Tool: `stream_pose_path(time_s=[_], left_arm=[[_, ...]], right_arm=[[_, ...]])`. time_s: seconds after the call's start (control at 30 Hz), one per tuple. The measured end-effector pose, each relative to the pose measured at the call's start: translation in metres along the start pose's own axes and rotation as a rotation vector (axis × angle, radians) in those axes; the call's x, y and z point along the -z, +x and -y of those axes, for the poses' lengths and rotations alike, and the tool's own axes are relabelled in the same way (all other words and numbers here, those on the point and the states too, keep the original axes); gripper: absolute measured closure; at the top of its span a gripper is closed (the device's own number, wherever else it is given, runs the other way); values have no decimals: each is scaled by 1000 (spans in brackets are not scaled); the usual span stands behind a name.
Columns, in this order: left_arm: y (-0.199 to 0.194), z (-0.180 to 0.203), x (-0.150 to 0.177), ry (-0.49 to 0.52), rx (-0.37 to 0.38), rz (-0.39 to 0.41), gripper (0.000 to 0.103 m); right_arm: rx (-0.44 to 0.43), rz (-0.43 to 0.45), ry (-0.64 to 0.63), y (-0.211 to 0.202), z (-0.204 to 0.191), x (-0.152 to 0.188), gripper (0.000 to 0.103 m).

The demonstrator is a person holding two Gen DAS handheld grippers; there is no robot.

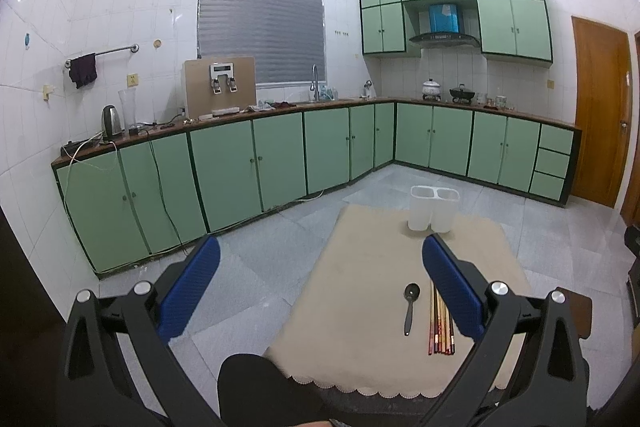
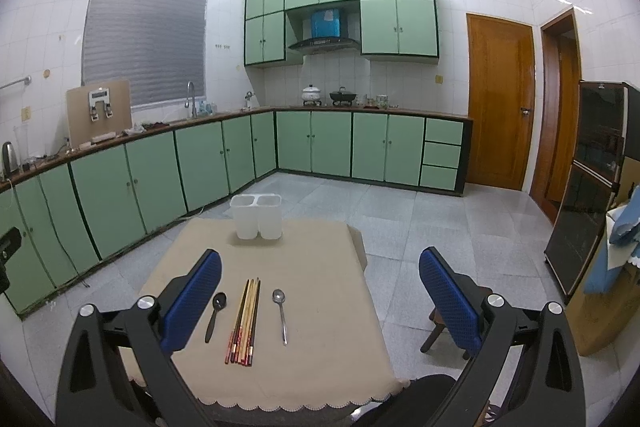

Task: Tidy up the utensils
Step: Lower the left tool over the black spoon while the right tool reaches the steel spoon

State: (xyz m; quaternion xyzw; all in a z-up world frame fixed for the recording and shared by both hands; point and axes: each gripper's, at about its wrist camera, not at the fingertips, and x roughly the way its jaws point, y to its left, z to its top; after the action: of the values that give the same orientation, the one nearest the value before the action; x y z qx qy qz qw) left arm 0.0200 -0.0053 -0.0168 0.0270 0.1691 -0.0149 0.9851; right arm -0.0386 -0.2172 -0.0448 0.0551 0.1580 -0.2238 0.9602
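Observation:
A small table with a beige cloth (image 2: 312, 267) holds a black spoon (image 2: 215, 315), a bundle of several chopsticks (image 2: 245, 319) and a metal spoon (image 2: 280, 315), side by side near the front edge. A white two-compartment holder (image 2: 256, 215) stands upright at the far edge. In the left wrist view the black spoon (image 1: 409, 307), the chopsticks (image 1: 440, 323) and the holder (image 1: 433, 207) show; the metal spoon is hidden. My left gripper (image 1: 320, 259) is open and empty, left of the table. My right gripper (image 2: 320, 267) is open and empty above the table's front.
Green floor cabinets (image 2: 160, 171) line the left and back walls under a cluttered counter. A wooden stool (image 2: 440, 323) stands right of the table. A dark glass cabinet (image 2: 588, 187) and wooden doors (image 2: 500, 103) are at the right. Grey tiled floor (image 2: 440, 227) surrounds the table.

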Motion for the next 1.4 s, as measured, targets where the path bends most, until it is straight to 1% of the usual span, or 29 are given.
stream_pose_path(time_s=[0.17,0.27,0.37,0.47,0.57,0.63,0.67,0.7,0.73,0.8,0.87,0.9,0.93,0.97,1.0,1.13,1.2,1.33,1.4], left_arm=[[19,6,7,16,10,-45,5],[42,9,14,23,37,-99,5],[80,17,30,31,84,-189,5],[122,24,56,9,190,-309,5],[161,34,83,13,255,-411,5],[184,40,101,9,292,-464,5],[195,45,108,14,306,-482,5],[202,50,114,21,314,-492,5],[212,55,120,31,332,-507,5],[230,63,131,34,376,-534,5],[242,73,141,34,396,-543,7],[248,77,145,40,397,-544,9],[255,82,150,53,398,-549,17],[259,88,154,67,401,-555,26],[263,92,157,76,403,-565,29],[280,105,170,100,410,-592,31],[282,108,174,102,424,-598,31],[299,116,187,126,406,-630,31],[305,119,191,131,406,-644,38]], right_arm=[[-26,-33,-24,25,-4,11,6],[-55,-66,-57,50,-11,24,6],[-75,-134,-82,81,-15,44,6],[-148,-236,-93,119,-18,71,6],[-172,-320,-108,152,-21,94,15],[-194,-379,-92,173,-22,107,19],[-205,-411,-81,185,-23,114,24],[-219,-435,-74,197,-23,120,30],[-229,-457,-69,206,-25,125,34],[-249,-501,-60,224,-28,135,47],[-265,-523,-55,236,-29,145,53],[-270,-536,-57,244,-31,149,59],[-277,-548,-56,251,-33,153,61],[-287,-559,-52,257,-34,158,63],[-291,-564,-50,263,-34,163,63],[-300,-583,-49,274,-37,175,66],[-297,-589,-57,281,-38,179,71],[-299,-595,-59,292,-38,186,75],[-298,-602,-62,297,-38,188,76]])
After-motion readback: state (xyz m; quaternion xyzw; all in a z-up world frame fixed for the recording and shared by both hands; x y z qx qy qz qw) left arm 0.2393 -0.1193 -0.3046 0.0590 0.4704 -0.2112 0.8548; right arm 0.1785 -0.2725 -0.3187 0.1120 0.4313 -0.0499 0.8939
